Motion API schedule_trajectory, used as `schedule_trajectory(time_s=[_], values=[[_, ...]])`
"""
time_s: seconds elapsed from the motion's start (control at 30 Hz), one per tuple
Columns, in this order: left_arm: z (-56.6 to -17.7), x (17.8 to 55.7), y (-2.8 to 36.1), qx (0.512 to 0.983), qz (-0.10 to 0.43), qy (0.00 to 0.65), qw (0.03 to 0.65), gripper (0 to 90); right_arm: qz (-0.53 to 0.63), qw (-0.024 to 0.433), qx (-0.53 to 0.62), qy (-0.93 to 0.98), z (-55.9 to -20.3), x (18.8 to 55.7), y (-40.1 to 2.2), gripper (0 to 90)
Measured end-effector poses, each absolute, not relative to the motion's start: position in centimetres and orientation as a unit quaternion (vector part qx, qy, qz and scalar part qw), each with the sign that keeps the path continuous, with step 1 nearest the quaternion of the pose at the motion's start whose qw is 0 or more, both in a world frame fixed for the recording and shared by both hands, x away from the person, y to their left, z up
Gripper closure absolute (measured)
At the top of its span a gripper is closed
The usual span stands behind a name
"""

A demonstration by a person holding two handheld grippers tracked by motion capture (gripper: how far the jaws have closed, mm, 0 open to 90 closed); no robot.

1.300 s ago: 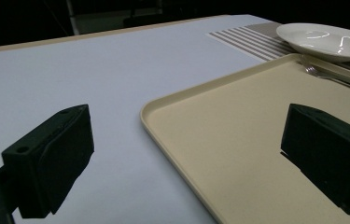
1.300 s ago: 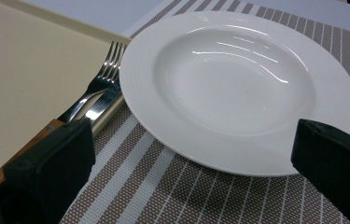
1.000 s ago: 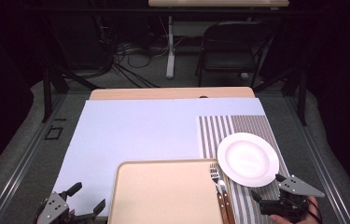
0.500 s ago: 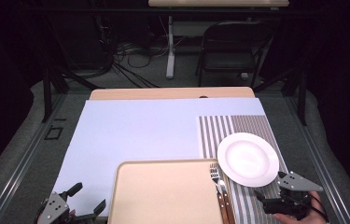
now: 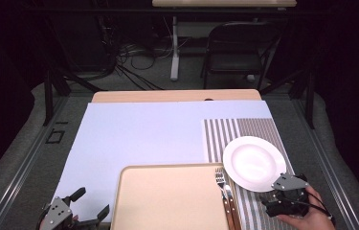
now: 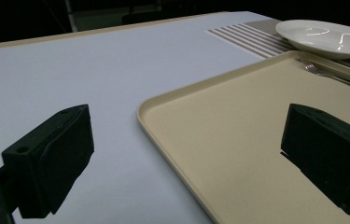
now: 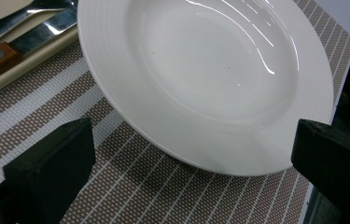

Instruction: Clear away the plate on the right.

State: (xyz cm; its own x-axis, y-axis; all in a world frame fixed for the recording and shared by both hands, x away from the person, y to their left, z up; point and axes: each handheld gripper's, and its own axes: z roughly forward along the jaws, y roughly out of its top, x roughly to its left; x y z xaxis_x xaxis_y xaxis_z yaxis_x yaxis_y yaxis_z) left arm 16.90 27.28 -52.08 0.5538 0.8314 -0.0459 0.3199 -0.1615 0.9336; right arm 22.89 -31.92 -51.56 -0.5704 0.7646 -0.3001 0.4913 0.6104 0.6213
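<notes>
A white plate (image 5: 253, 163) (image 7: 210, 79) (image 6: 326, 37) rests on a striped placemat (image 5: 244, 132) (image 7: 130, 196) at the right. A beige tray (image 5: 167, 201) (image 6: 238, 140) lies at the front centre with a fork (image 5: 221, 179) (image 6: 322, 71) and a wooden-handled knife (image 5: 233, 211) (image 7: 4, 51) on its right edge. My right gripper (image 5: 275, 203) (image 7: 191, 168) stands open just in front of the plate's near rim, its jaws wide on either side. My left gripper (image 5: 91, 206) (image 6: 186, 163) stands open at the tray's front left corner, one jaw over the tray.
A pale blue sheet (image 5: 143, 134) covers the wooden table (image 5: 167, 96). A folding chair (image 5: 237, 48) and cables (image 5: 134, 57) stand on the floor beyond the table's far edge. Metal frame rails (image 5: 33, 158) run along both sides.
My right gripper has drawn slightly back toward the table's front edge. The left gripper has stayed put.
</notes>
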Motion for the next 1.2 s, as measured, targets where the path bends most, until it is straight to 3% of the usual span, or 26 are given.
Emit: schedule_trajectory(time_s=[1.2], values=[[-52.2, 17.0, 27.3, 0.722, 0.248, 0.398, 0.508, 2.9, 0.154, 0.320, 0.334, 0.873, -54.3, 25.8, -30.1, 3.9]])
